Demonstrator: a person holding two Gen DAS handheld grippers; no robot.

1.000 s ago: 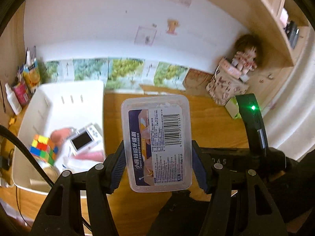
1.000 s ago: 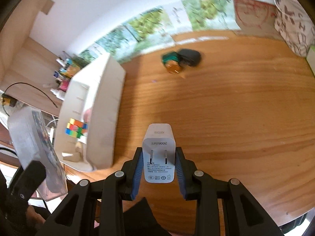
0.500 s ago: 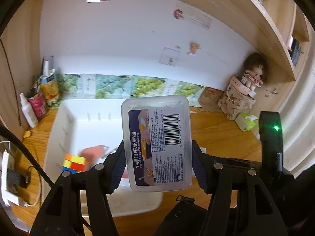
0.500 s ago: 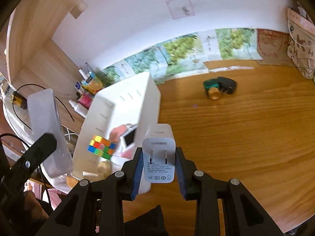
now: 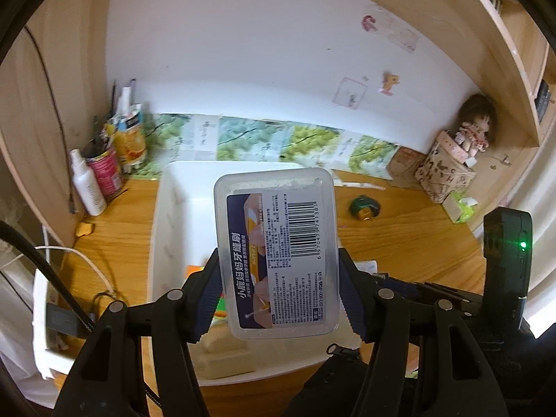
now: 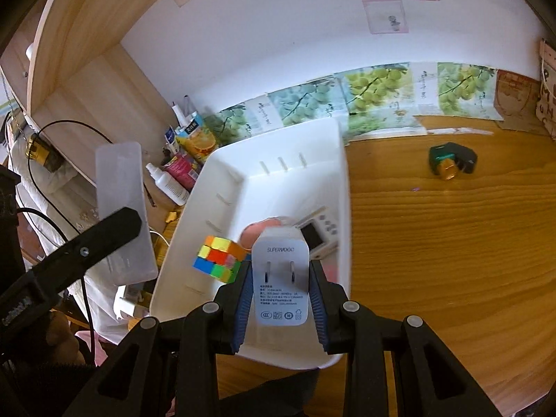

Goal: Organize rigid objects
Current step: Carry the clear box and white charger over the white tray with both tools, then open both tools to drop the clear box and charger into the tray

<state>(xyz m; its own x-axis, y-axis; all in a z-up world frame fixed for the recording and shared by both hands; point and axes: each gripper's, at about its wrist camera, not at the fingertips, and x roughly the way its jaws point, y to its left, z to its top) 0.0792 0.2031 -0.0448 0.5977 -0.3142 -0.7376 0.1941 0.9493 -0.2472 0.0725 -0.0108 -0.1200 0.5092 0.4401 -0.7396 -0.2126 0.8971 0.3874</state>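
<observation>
Wooden bench (image 6: 451,243) is carrying a white bin (image 6: 342,187) near its left end, below a white wall. Left tongs (image 5: 278,288) are gripping a clear plastic box (image 5: 278,253) by its long sides, holding it above the bin. Right tongs (image 6: 279,288) are clamping a white charger (image 6: 279,278), prongs facing the camera, over the bin's near edge. Inside the bin, a colour cube (image 6: 217,259) is lying beside a small handheld console (image 6: 318,234).

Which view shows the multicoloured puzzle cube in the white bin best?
Right wrist view. The multicoloured puzzle cube sits unobstructed inside the white plastic bin, top and side faces visible. In the left wrist view the clear plastic box held in the left gripper blocks it; only orange and green slivers peek out beside the left finger.
</observation>
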